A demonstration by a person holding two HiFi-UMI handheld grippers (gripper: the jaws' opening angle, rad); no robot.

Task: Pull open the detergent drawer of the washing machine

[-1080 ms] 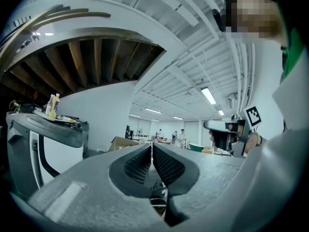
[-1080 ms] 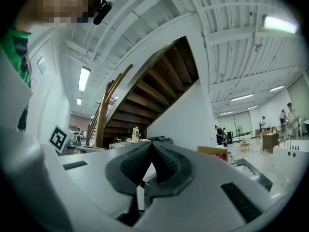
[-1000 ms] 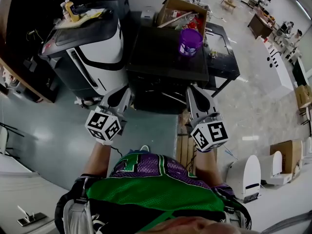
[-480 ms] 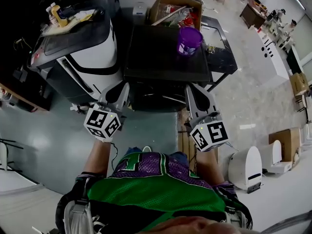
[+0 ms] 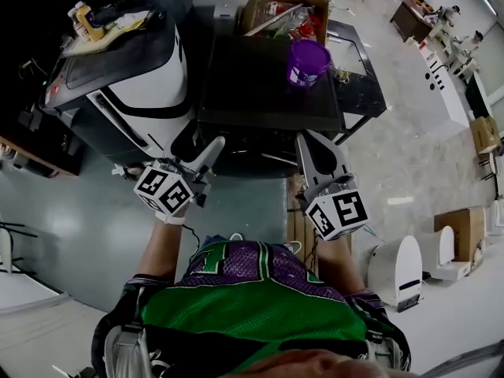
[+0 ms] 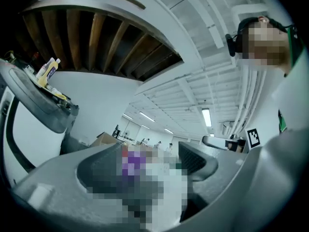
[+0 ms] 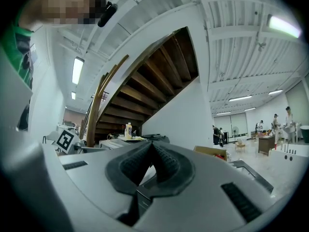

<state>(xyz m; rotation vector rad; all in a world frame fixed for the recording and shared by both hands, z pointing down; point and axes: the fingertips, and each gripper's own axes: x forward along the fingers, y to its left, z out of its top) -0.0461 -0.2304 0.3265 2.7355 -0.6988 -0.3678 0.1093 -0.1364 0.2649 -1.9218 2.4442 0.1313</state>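
Room: open workshop hall, smooth grey floor (image 5: 236,207); white ceiling beams and the dark wooden underside of a stair in both gripper views; people far off at benches.
Washing machine (image 5: 138,77): by judgement the rounded white appliance at the left with a glossy dark lid; bottles (image 5: 87,18) and loose clutter on that lid, probably just stored there.
Detergent drawer: not made out for certain; possibly the narrow slotted panel on the white front face. Nothing protruding, so judged not yet pulled.
Black surface (image 5: 268,85): matt, square, flat-topped, just beside the washing machine; carrying an upright purple cup (image 5: 305,63) of shiny plastic, with an open cardboard box (image 5: 283,10) behind.
Left gripper (image 5: 206,153): grey moulded plastic, aimed at the gap between washing machine and black surface, touching neither. Fingers (image 6: 198,158) spread, having just been opening; ribbed dark rubber pads, nothing between them. Probably readied to close on a drawer front.
Right gripper (image 5: 309,142): held level towards the front of the black surface. Fingers (image 7: 166,163) pressed together, ribbed pads meeting at the tips, empty; seemingly idle.
Progress: approach only, no contact with the washing machine.
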